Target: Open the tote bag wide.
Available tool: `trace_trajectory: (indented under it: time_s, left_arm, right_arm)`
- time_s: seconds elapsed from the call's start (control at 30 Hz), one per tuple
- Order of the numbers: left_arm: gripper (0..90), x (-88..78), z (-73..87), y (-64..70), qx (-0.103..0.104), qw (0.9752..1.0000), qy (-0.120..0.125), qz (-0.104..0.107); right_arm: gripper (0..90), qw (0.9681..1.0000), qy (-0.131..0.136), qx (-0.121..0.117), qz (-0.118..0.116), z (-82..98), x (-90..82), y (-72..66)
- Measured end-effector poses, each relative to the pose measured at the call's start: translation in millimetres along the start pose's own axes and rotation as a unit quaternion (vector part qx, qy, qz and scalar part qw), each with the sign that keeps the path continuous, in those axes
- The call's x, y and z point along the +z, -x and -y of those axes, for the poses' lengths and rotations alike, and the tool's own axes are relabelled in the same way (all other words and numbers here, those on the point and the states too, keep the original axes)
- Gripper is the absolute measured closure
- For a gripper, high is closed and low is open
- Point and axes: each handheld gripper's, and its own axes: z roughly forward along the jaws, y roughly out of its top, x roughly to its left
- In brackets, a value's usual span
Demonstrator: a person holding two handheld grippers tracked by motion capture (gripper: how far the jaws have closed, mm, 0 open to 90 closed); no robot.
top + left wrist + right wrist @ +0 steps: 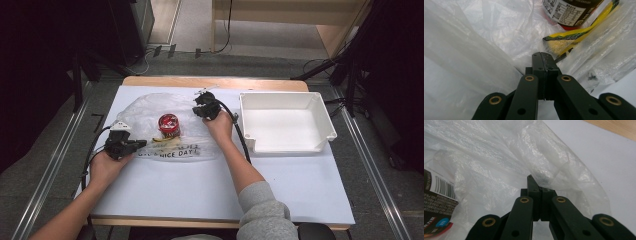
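Nearest the person's edge of the clear plastic bag point(165, 122), the left gripper point(131, 145) has its jaws pressed fully together at the bag's printed mouth; its own view shows film bunched around the tips, but whether any film is actually pinched I cannot tell. Inside the bag, a dark can with a red top point(169, 125) stands upright, with a yellow striped wrapper point(167, 141) lying just beside it on the side toward the person. At the bag's far right corner, the right gripper point(201, 106) is likewise closed tight, its tips against the loose film point(554, 170), with no clear sign that it has caught it. Judging from this, the risk is that either claw slips off the slick film when pulled, or that a tug on the bag tips the can, which looks top-heavy, so it rolls inside. Well to the right of the bag, the white bin point(285, 122) holds nothing
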Motion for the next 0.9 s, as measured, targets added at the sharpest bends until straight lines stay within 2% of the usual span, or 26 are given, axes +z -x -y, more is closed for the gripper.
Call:
trace_trajectory:
  time_s: [0.13,0.4,0.9]
  left_arm:
    - [90.0,-1.6,1.8,-2.0,-0.009,0.9999,0.0,0.005]
    - [90.0,-9.1,8.9,-0.1,-0.007,0.9998,-0.008,0.015]
    - [90.0,-25.3,25.2,-1.2,-0.012,0.9996,-0.011,0.022]
  right_arm:
    - [90.0,0.9999,0.004,0.01,0.001,2.0,3.2,4.3]
    - [90.0,0.9997,0.006,0.019,0.011,4.9,8.5,10.5]
    - [90.0,0.9982,0.008,0.026,0.053,4.3,6.7,18.6]
